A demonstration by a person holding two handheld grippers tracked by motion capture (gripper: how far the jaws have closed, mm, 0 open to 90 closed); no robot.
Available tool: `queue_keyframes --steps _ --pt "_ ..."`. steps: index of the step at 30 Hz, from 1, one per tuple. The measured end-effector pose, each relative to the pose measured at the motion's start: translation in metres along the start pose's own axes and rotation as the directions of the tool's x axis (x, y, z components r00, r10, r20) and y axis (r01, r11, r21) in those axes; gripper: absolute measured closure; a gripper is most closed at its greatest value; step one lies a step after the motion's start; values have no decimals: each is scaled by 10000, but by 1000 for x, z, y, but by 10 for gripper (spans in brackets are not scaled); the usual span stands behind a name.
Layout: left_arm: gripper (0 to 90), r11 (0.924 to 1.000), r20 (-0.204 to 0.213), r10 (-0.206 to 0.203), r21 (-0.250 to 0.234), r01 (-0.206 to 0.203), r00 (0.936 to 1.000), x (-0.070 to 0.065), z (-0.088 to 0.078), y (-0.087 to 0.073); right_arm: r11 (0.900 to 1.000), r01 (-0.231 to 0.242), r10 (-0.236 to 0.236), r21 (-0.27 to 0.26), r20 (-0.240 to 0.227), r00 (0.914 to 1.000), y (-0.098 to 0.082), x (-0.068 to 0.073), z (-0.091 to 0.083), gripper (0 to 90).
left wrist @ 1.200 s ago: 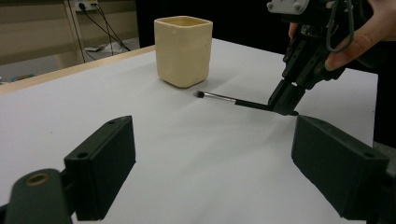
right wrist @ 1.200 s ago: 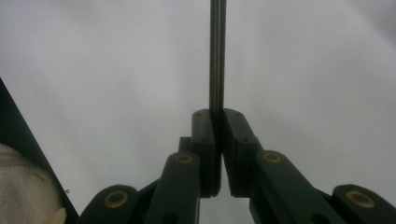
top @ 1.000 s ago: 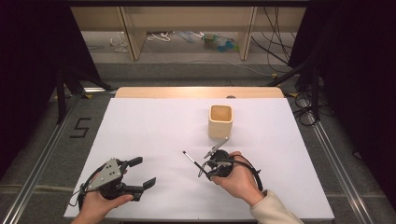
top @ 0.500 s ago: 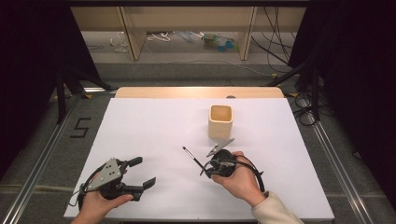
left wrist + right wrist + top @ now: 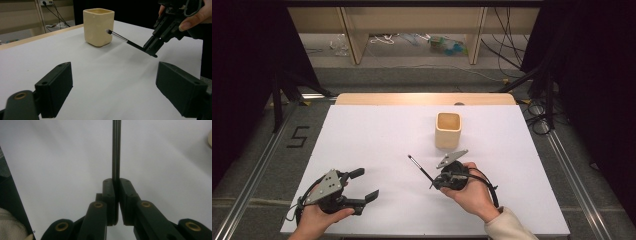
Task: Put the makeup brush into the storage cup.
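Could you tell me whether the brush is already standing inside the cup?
No, the brush is clamped in the right hand-held gripper above the table, apart from the cup.

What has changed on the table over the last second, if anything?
Nothing visibly changed. The right tongs stay shut on the thin black brush, its tip pointing away from the person, short of the cream cup. The left tongs stay open and hold nothing, low over the white table. The cup has not moved.

L gripper point(image 5: 362, 186) jaws wide apart; R gripper point(image 5: 432, 181) jaws clamped.
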State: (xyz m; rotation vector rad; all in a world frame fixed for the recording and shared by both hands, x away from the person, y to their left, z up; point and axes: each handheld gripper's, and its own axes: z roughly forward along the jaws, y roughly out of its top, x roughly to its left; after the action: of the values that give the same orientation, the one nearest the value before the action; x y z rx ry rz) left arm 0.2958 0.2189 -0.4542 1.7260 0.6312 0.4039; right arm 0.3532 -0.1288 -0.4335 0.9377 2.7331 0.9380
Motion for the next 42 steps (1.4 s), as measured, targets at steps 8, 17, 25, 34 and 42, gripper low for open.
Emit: queue_keyframes --steps 8,17,25,34,42 --pt "140 10000 -3 -22 -6 22 10000 0 0 0 9969 351 -366 -703 -196 9991 -4 -2 -2 842" --pt "142 9999 -21 -110 -9 110 9999 -1 0 0 9873 498 -580 -1511 -505 9970 -12 -4 1 842" --pt "143 9998 -15 -200 -26 200 9998 -1 0 0 9707 340 -550 -2378 -822 9951 -18 -6 2 842" --pt "146 9996 -59 -280 -7 280 9996 -2 0 0 9426 365 -705 -3318 -908 9934 -19 -6 3 841" --pt "150 9985 132 -520 -146 522 9986 -3 3 1 9250 159 -574 -3797 -983 9935 -19 -5 7 841"
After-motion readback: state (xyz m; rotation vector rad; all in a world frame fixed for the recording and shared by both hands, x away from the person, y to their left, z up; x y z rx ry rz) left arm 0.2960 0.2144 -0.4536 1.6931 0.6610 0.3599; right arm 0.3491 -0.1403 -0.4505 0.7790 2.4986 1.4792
